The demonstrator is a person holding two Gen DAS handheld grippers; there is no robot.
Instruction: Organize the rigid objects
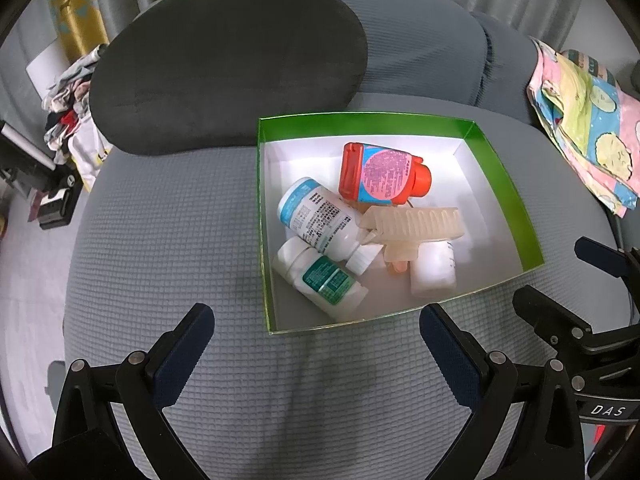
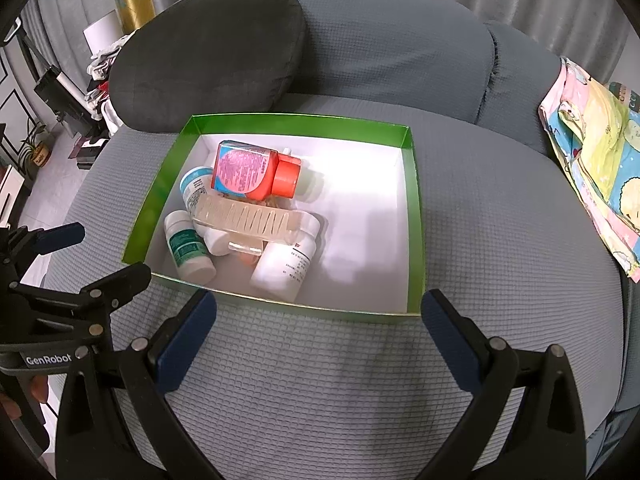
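A green-walled box (image 1: 500,184) (image 2: 414,216) with a white floor sits on a grey sofa seat. Inside lie an orange-capped bottle (image 1: 380,174) (image 2: 252,174), a white bottle with a blue label (image 1: 316,218) (image 2: 194,188), a white bottle with a green label (image 1: 320,278) (image 2: 188,250), a plain white bottle (image 1: 434,272) (image 2: 286,266) and a translucent ribbed spray head (image 1: 412,226) (image 2: 248,220). My left gripper (image 1: 316,340) is open and empty, just in front of the box. My right gripper (image 2: 320,320) is open and empty at the box's near wall.
A dark grey cushion (image 1: 224,64) (image 2: 208,56) leans on the sofa back behind the box. A colourful patterned cloth (image 1: 588,128) (image 2: 600,160) lies on the right. Clutter (image 1: 76,112) stands on the floor left of the sofa. The other gripper shows at the edge of each view (image 1: 580,320) (image 2: 80,292).
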